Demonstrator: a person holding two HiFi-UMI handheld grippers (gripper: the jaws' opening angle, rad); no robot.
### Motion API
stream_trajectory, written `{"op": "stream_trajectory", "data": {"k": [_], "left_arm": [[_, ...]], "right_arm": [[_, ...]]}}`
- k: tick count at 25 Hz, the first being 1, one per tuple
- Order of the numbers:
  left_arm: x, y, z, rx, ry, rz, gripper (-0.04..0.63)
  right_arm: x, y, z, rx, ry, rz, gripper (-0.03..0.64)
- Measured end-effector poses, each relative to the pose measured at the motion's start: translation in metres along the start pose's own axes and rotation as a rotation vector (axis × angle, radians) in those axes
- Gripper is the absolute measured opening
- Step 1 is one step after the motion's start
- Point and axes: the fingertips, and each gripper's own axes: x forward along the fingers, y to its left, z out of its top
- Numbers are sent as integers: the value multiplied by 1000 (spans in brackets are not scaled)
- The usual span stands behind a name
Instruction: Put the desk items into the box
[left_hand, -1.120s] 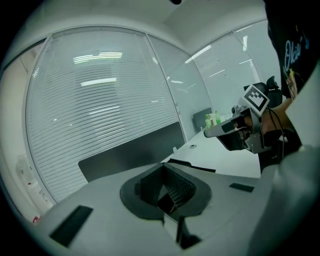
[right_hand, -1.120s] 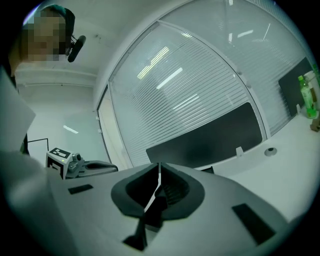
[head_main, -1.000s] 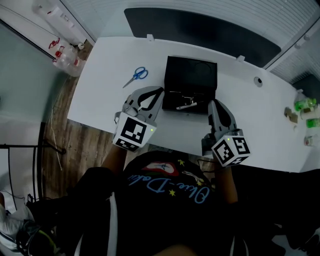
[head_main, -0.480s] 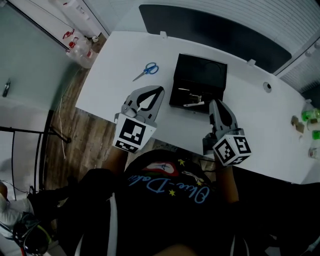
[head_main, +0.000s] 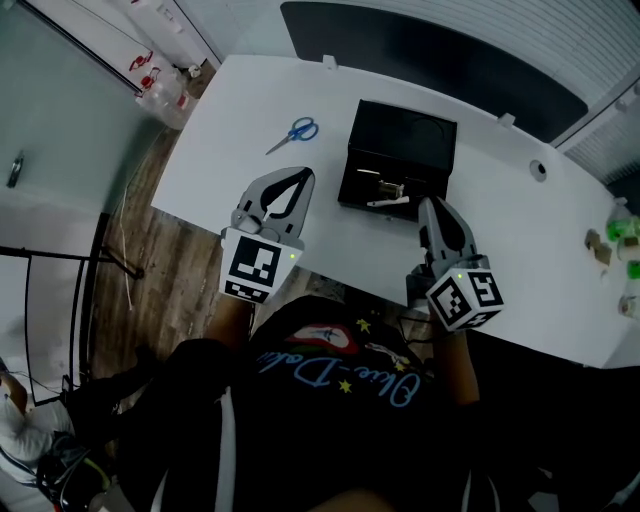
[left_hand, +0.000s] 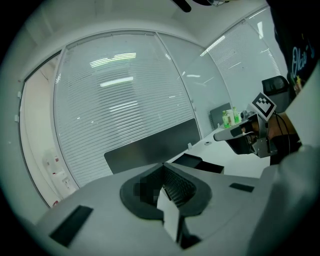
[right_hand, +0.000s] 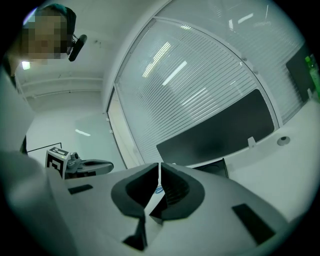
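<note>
A black open box stands on the white desk, with a white pen-like item and a small metal piece inside near its front wall. Blue-handled scissors lie on the desk to the left of the box. My left gripper is shut and empty, its tips just below the scissors and left of the box. My right gripper is shut and empty, pointing at the box's front right corner. The left gripper view shows the shut left gripper and the box.
Clear bottles stand off the desk's far left corner above wooden floor. Green items sit at the right edge. A dark panel runs along the desk's far side. A round cable hole lies right of the box.
My left gripper has shifted slightly left, away from the box's side. The head view has panned, so the desk sits further right. The right gripper has hardly moved.
</note>
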Motion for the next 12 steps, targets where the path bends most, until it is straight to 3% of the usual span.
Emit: {"op": "stream_trajectory", "data": {"k": [12], "left_arm": [[31, 40, -30, -39, 15, -23, 9]], "right_arm": [[35, -1, 2, -25, 13, -52, 21]]}}
